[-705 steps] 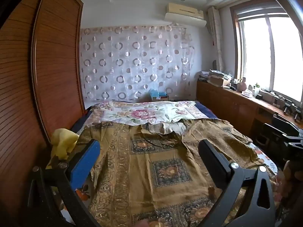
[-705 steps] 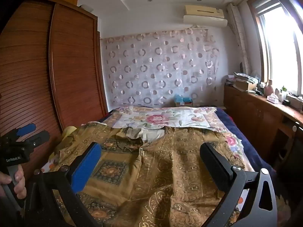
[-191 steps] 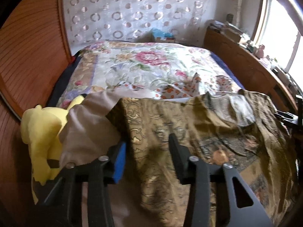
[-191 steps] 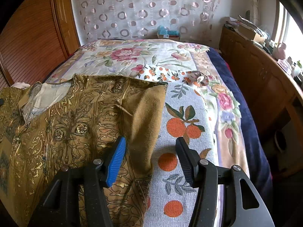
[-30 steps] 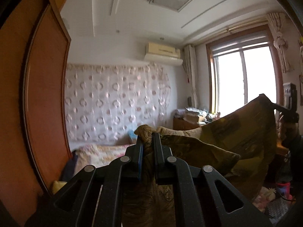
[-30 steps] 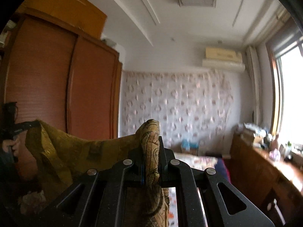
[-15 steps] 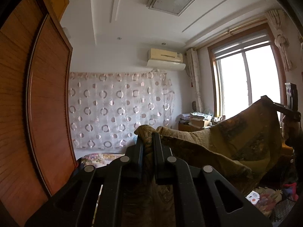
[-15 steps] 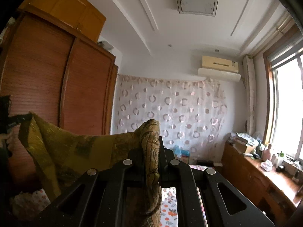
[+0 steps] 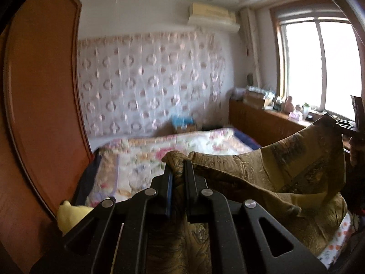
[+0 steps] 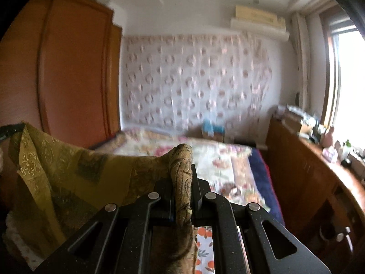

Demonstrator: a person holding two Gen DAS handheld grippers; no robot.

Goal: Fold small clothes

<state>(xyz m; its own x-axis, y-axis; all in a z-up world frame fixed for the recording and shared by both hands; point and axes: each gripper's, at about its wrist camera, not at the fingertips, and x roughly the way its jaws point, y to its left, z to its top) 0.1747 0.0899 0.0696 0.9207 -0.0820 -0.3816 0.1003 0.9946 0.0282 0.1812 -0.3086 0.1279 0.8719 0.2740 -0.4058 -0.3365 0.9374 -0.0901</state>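
My left tool (image 9: 178, 171) and right tool (image 10: 182, 178) each pinch a bunched corner of the olive-gold patterned fabric garment (image 9: 262, 178), which hangs stretched between them above the near edge of the floral-covered bed (image 9: 159, 150)

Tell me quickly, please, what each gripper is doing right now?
Left gripper: shut on the garment.
Right gripper: shut on the garment, at another bunched edge.
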